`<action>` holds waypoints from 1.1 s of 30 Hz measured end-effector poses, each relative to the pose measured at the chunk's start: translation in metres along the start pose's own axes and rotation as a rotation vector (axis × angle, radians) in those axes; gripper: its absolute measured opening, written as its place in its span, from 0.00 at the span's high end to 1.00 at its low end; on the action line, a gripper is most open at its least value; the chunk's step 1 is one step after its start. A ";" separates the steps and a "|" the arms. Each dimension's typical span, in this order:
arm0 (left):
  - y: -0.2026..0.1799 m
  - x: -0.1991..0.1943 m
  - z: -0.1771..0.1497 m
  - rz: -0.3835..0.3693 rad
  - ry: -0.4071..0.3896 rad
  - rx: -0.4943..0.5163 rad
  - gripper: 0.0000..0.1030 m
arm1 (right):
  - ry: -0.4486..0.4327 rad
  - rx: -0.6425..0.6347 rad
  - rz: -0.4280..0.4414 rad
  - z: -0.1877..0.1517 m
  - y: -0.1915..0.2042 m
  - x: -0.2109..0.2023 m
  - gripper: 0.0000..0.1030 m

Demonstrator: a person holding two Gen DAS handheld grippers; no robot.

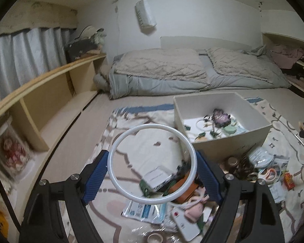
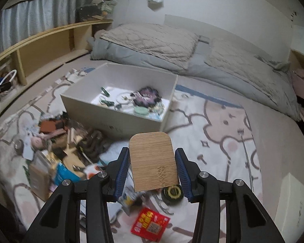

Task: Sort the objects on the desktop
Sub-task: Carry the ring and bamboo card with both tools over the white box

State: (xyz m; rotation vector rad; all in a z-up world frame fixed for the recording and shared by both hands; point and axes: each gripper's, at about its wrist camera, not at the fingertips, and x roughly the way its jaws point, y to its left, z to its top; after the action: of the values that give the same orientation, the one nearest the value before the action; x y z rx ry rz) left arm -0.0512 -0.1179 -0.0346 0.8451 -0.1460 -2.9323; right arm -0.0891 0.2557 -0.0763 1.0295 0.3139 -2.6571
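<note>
a: what is held, and how many?
b: one white ring [image 1: 152, 164] is clamped across its width by the left gripper [image 1: 152, 174]; one bamboo board [image 2: 153, 160] is clamped at its sides by the right gripper [image 2: 153, 168].
a: orientation?
b: the board's long axis runs away from the camera, rounded end toward one box [image 2: 115, 121]. both are held above the rug [image 2: 223, 125].
a: surroundings?
b: clutter is heaped before the box; a red packet [image 2: 150, 223] and a back scratcher [image 2: 245, 156] are seen nearby.
</note>
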 end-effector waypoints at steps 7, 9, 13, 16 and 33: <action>-0.023 -0.009 0.038 -0.033 -0.038 -0.001 0.18 | -0.036 -0.020 0.011 0.050 0.009 -0.016 0.55; -0.029 -0.010 0.051 -0.035 -0.059 0.004 0.18 | -0.054 -0.028 0.011 0.064 0.013 -0.020 0.55; -0.040 -0.006 0.075 -0.043 -0.081 -0.008 0.18 | -0.075 -0.009 0.026 0.087 0.015 -0.023 0.55; -0.047 0.000 0.093 -0.046 -0.101 -0.032 0.18 | -0.087 0.005 0.020 0.104 0.019 -0.020 0.55; -0.101 0.098 0.102 -0.039 -0.026 -0.107 0.18 | -0.006 0.208 0.015 0.117 0.016 0.078 0.55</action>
State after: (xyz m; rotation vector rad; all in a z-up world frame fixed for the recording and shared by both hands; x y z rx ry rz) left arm -0.1942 -0.0212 -0.0121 0.8035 0.0253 -2.9573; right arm -0.2126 0.1922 -0.0466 1.0778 0.0273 -2.7221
